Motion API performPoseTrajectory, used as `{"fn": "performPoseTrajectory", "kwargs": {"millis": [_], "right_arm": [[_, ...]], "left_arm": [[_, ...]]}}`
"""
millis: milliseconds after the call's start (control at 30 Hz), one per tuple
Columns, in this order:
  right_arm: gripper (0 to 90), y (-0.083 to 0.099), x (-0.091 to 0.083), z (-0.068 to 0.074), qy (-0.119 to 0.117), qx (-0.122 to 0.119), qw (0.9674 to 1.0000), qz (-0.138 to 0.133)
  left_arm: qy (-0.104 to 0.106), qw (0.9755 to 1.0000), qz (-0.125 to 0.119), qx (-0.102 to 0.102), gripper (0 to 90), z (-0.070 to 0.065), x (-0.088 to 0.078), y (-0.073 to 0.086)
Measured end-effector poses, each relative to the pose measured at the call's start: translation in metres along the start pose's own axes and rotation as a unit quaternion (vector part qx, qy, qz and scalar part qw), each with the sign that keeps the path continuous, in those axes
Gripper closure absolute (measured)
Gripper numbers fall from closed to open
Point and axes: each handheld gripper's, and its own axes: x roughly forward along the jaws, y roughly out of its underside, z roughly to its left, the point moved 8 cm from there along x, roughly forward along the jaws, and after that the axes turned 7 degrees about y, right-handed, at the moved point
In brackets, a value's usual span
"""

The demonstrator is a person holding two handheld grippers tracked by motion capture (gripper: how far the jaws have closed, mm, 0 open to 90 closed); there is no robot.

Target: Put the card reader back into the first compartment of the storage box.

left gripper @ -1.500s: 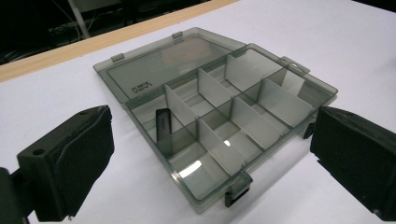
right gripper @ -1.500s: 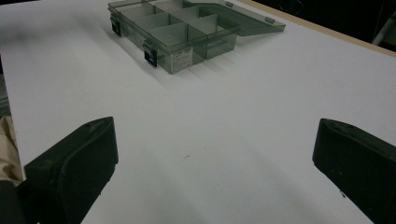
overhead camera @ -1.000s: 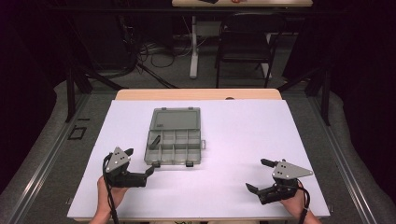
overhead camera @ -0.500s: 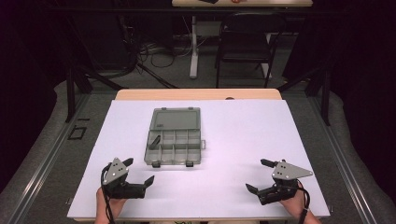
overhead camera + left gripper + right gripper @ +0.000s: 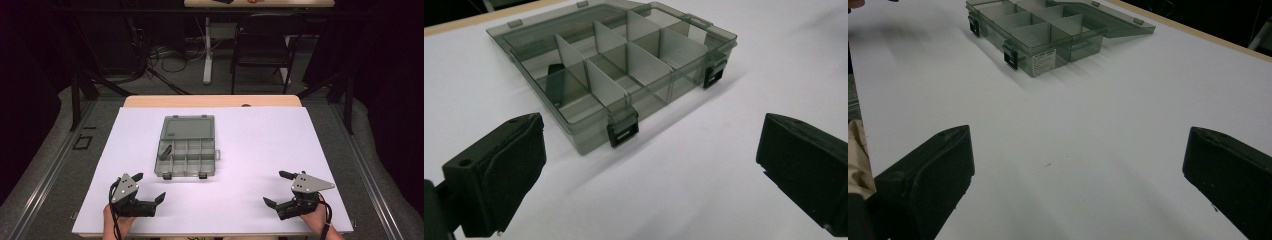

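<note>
Organizer box [image 5: 186, 148] lies open on the table [image 5: 260, 150]; left gripper [image 5: 149, 188] and right gripper [image 5: 276, 187] gape wide, holding nothing.

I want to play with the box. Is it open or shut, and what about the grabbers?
compartment box: lid open, laid flat behind; a dark piece in one compartment
left hand-held gripper: open, holding nothing
right hand-held gripper: open, holding nothing

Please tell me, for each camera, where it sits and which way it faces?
High view: above the person's side, facing forward and down on the table; left tool, right tool.
Left gripper view: on the left tool, facing the organizer box; open jaws.
Right gripper view: on the right tool; open jaws.
All share the box.
</note>
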Motion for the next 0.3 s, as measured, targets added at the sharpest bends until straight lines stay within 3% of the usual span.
{"fn": "performPoseTrajectory", "kwargs": {"millis": [167, 300], "right_arm": [[0.0, -0.0010, -0.0003, -0.0019, -0.002, 0.009, 1.0000, -0.003], [0.0, -0.0005, 0.0003, -0.0041, 0.003, 0.009, 1.0000, -0.002]], "left_arm": [[0.005, 0.9999, -0.004, -0.016, 0.0, 0.0057, -0.0009, 0.0018], [0.003, 1.0000, -0.005, -0.001, 0.0, 0.0063, 0.0002, -0.0030]]}}
